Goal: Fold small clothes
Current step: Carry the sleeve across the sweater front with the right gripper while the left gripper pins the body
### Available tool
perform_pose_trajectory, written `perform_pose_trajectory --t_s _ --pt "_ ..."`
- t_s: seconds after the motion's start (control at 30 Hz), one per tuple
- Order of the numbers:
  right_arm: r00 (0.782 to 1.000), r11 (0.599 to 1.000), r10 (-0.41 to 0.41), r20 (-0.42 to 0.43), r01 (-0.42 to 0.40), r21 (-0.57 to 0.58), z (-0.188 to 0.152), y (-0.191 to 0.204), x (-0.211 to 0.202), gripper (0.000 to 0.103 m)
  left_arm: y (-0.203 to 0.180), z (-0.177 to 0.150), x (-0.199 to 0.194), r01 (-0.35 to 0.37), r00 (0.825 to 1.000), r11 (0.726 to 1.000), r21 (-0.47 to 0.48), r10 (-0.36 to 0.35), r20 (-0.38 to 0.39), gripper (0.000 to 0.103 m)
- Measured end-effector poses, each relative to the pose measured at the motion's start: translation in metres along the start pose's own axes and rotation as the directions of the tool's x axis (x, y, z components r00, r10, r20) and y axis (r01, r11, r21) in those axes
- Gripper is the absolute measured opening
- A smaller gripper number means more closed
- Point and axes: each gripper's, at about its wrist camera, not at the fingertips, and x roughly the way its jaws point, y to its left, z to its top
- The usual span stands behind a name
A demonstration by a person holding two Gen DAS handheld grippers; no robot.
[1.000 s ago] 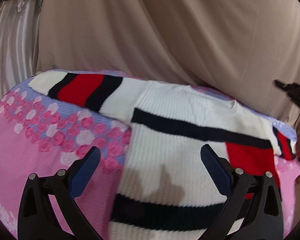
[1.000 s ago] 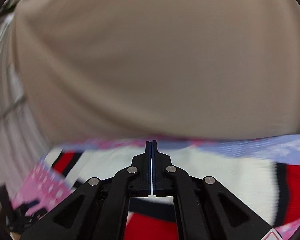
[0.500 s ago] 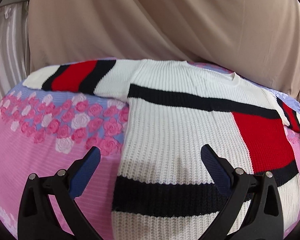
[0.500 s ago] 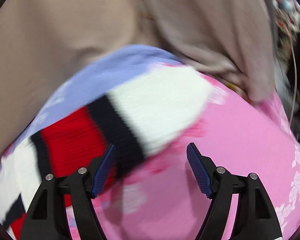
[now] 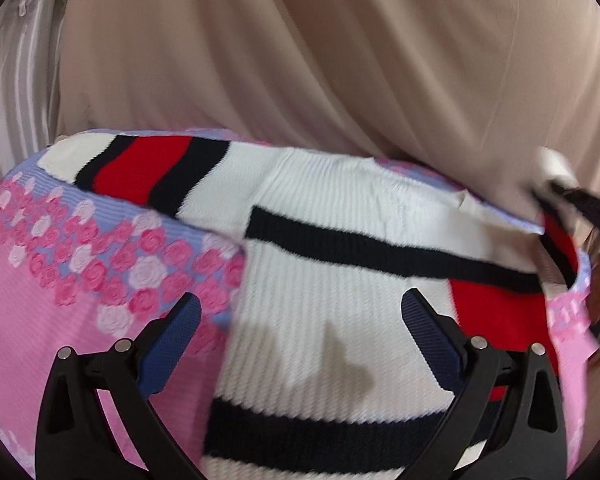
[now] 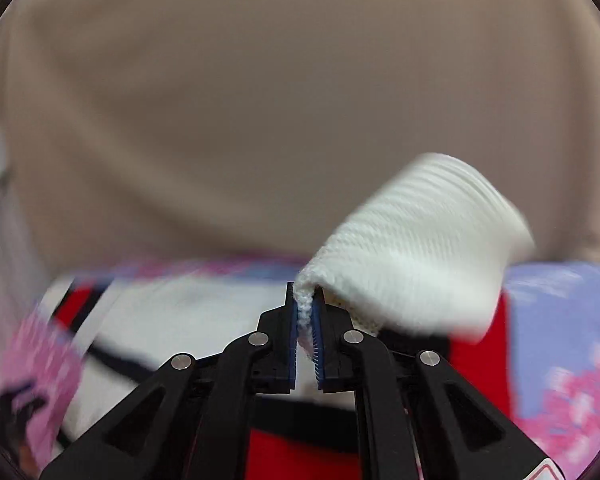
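A pink cover [image 5: 32,300] spreads over the bearing surface; what is under it cannot be told. It has a lilac band [image 5: 112,216] strewn with pink and white roses [image 5: 148,272]. A knit sweater [image 5: 324,280], white with black and red stripes, lies flat on the cover, to the right of the roses. Its one sleeve [image 5: 140,168] stretches across the lilac band above the roses. Behind the sweater hangs a beige cloth [image 5: 340,60].

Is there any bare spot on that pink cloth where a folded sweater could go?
Yes: the pink floral cover lies bare beside the sweater, below its striped sleeve. The opposite side is crowded: the right gripper lifts the other sleeve there.
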Motion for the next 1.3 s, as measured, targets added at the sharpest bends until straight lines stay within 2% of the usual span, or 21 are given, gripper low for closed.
perform_pose_trajectory --t_s 0.07,0.1,0.17,0.3,0.47,0.57,0.6,0.63,0.7,0.77,0.8,0.83,0.87,0.93,1.0,1.03,1.07,1.13,1.17,1.23,1.3 --pt "0.993 0.993 0.065 -0.1 -0.075 -0.095 -0.021 0.048 0.038 0.009 -0.006 0.006 0.006 0.031 0.999 0.999 -0.022 -0.032 -0.01 0.098" --pt "0.989 0.987 0.05 -0.136 -0.07 -0.146 -0.036 0.065 0.044 0.013 -0.009 0.009 0.011 0.054 0.998 0.998 -0.032 -0.054 -0.014 0.098" --pt "0.992 0.976 -0.03 -0.125 0.002 -0.218 -0.057 0.077 0.042 0.021 -0.015 0.014 0.023 0.08 0.996 0.996 -0.036 -0.082 -0.041 0.098" --pt "0.994 0.995 -0.076 -0.072 0.07 -0.077 -0.064 0.032 -0.006 0.052 -0.012 0.019 0.062 0.106 0.985 0.992 -0.063 -0.113 -0.129 0.098" --pt "0.963 0.964 -0.26 -0.075 0.264 0.038 -0.077 -0.043 -0.049 0.061 0.009 0.021 0.109 0.098 0.968 0.971 -0.216 -0.144 -0.204 0.098" --pt "0.958 0.949 -0.26 -0.12 0.277 0.149 -0.073 -0.086 -0.049 0.066 0.01 0.025 0.12 0.097 0.972 0.96 -0.261 -0.148 -0.183 0.097" --pt "0.962 0.947 -0.233 -0.141 0.257 0.19 -0.068 -0.098 -0.042 0.067 0.009 0.028 0.122 0.101 0.973 0.96 -0.26 -0.15 -0.175 0.094" --pt "0.965 0.942 -0.217 -0.15 0.247 0.227 -0.064 -0.106 -0.033 0.067 0.005 0.031 0.125 0.114 0.973 0.96 -0.255 -0.16 -0.167 0.084" --pt "0.966 0.941 -0.197 -0.168 0.234 0.244 -0.056 -0.108 -0.007 0.068 0.0 0.037 0.134 0.133 0.967 0.962 -0.24 -0.179 -0.182 0.055" --pt "0.951 0.937 -0.222 -0.213 0.269 0.222 -0.048 -0.107 0.023 0.068 -0.006 0.043 0.143 0.15 0.96 0.961 -0.233 -0.198 -0.199 0.008" --pt "0.947 0.939 -0.216 -0.239 0.269 0.215 -0.044 -0.108 0.036 0.056 -0.009 0.047 0.143 0.155 0.96 0.962 -0.225 -0.201 -0.195 0.008" --pt "0.946 0.939 -0.212 -0.246 0.267 0.216 -0.043 -0.108 0.043 0.036 -0.013 0.054 0.141 0.167 0.964 0.963 -0.21 -0.204 -0.168 0.008" --pt "0.953 0.937 -0.199 -0.228 0.253 0.239 -0.037 -0.112 0.04 0.01 -0.016 0.061 0.137 0.172 0.97 0.966 -0.194 -0.2 -0.136 0.007" --pt "0.983 0.932 -0.158 -0.093 0.18 0.316 -0.03 -0.121 0.008 0.009 -0.022 0.079 0.12 0.197 0.977 0.968 -0.157 -0.207 -0.045 0.007" --pt "0.983 0.913 -0.178 0.05 0.146 0.381 -0.033 -0.135 -0.031 0.009 -0.027 0.091 0.101 0.211 0.977 0.969 -0.127 -0.207 0.047 0.007" --pt "0.976 0.9 -0.211 0.058 0.171 0.4 -0.04 -0.146 -0.036 0.009 -0.029 0.092 0.099 0.207 0.977 0.971 -0.117 -0.2 0.066 0.007" --pt "0.971 0.889 -0.241 0.003 0.219 0.402 -0.047 -0.156 -0.026 0.009 -0.034 0.089 0.107 0.2 0.979 0.975 -0.099 -0.196 0.049 0.008" --pt "0.943 0.866 -0.283 -0.173 0.329 0.378 -0.066 -0.175 0.009 0.009 -0.044 0.076 0.138 0.165 0.984 0.984 -0.068 -0.169 -0.054 0.007" --pt "0.939 0.864 -0.285 -0.192 0.338 0.374 -0.074 -0.179 0.015 0.009 -0.051 0.062 0.161 0.124 0.985 0.991 -0.048 -0.129 -0.118 0.007" --pt "0.95 0.868 -0.276 -0.144 0.31 0.387 -0.068 -0.174 -0.005 0.01 -0.054 0.048 0.183 0.093 0.982 0.994 -0.051 -0.101 -0.162 0.007" --pt "0.955 0.873 -0.286 -0.083 0.295 0.389 -0.064 -0.163 -0.034 0.015 -0.053 0.044 0.182 0.097 0.985 0.993 -0.064 -0.105 -0.134 0.007"
